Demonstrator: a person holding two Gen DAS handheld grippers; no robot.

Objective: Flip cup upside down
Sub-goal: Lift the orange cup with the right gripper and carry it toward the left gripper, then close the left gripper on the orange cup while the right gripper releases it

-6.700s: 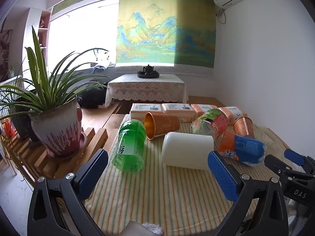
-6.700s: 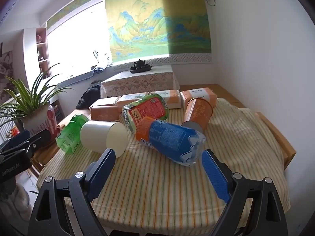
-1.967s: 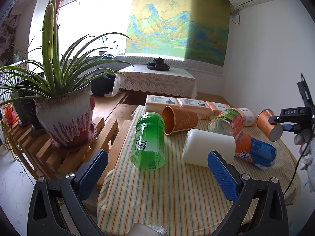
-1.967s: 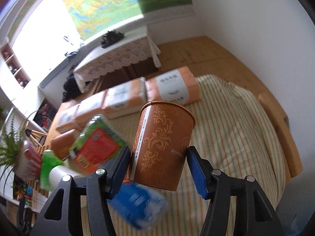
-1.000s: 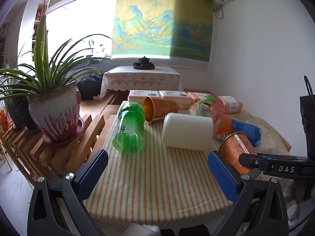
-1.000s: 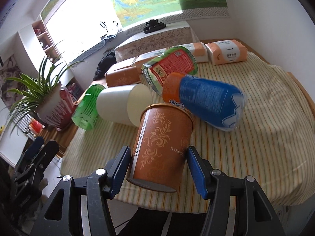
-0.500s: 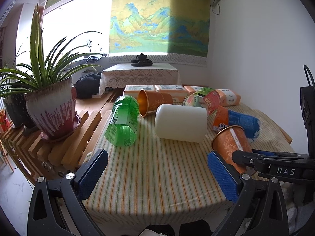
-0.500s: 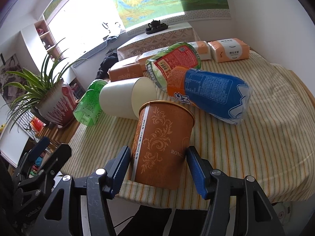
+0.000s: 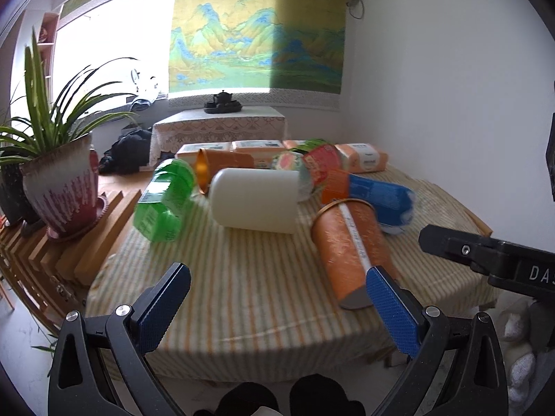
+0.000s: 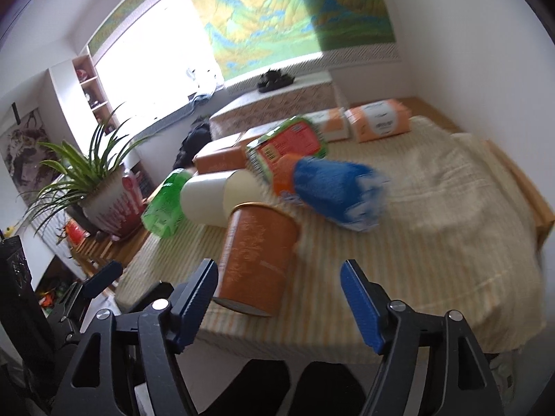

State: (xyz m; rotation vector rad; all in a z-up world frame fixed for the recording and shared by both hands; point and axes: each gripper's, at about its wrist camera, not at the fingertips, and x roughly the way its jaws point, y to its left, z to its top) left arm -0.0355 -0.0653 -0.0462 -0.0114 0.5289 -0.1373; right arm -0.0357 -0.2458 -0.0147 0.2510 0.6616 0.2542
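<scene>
Striped cloth covered the counter (image 9: 215,284), which stood in a bright room with a landscape hanging on the far wall and a potted plant (image 9: 59,176) on a slatted rack to the left. Several items lay on their sides across the cloth: a green bottle (image 9: 163,201), a white cylinder (image 9: 255,201), a blue-and-orange packet (image 9: 374,194) and a second orange cup (image 9: 222,166) further back, with tissue packs (image 9: 360,156) behind them.

The orange cup (image 10: 256,260) stood near the front edge of the counter, tilted, with its gold rim uppermost and its base on or just above the cloth; motion blur prevented a firm finding on contact. It was therefore not inverted.

The right tool (image 10: 279,291) was spread wide, with its blue pads clear of the cup on the right side and only the left pad close to the wall; it held nothing. The left tool (image 9: 277,308) was likewise wide apart and empty, positioned at the front edge with the cup just beyond its right pad.

Judgement: the cup appeared to be at a release or regrasp point, with the flip itself outstanding. The next move would call for a fresh grip across the cup's wall, then a lift and a half-turn of the wrist to bring the rim down onto bare cloth, clear of the packet and cylinder. The tilt suggested a risk of toppling off the front edge.
</scene>
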